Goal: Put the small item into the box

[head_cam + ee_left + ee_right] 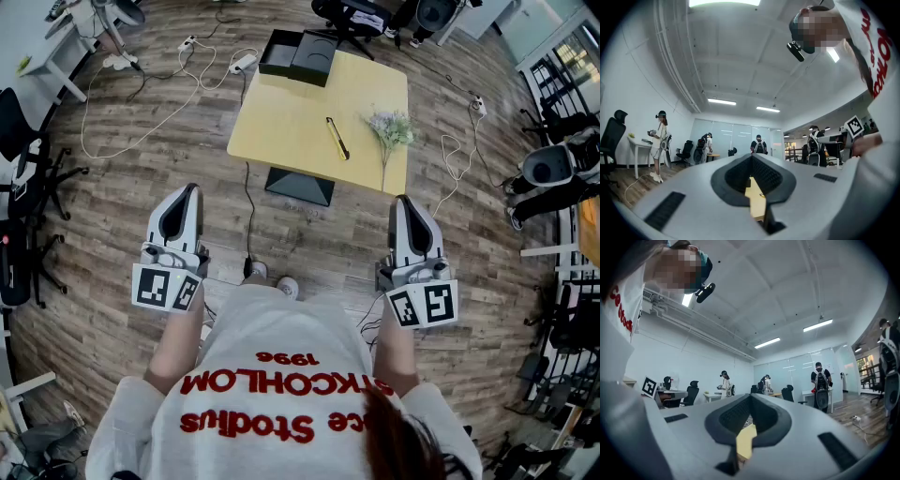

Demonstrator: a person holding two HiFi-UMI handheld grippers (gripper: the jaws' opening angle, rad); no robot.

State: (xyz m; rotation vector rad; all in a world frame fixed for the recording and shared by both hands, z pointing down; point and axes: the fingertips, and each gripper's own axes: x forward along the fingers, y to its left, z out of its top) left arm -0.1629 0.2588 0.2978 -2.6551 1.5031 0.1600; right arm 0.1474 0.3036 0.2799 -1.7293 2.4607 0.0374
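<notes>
Standing back from the table, you've done nothing yet: left gripper and right gripper are closed, empty; the pen lies mid-table, well apart from the box.

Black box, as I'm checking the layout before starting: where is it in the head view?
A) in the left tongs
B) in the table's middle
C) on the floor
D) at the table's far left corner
D: the black box sits at the far left corner of the table, beyond the pen-like item lying near the middle.
</notes>
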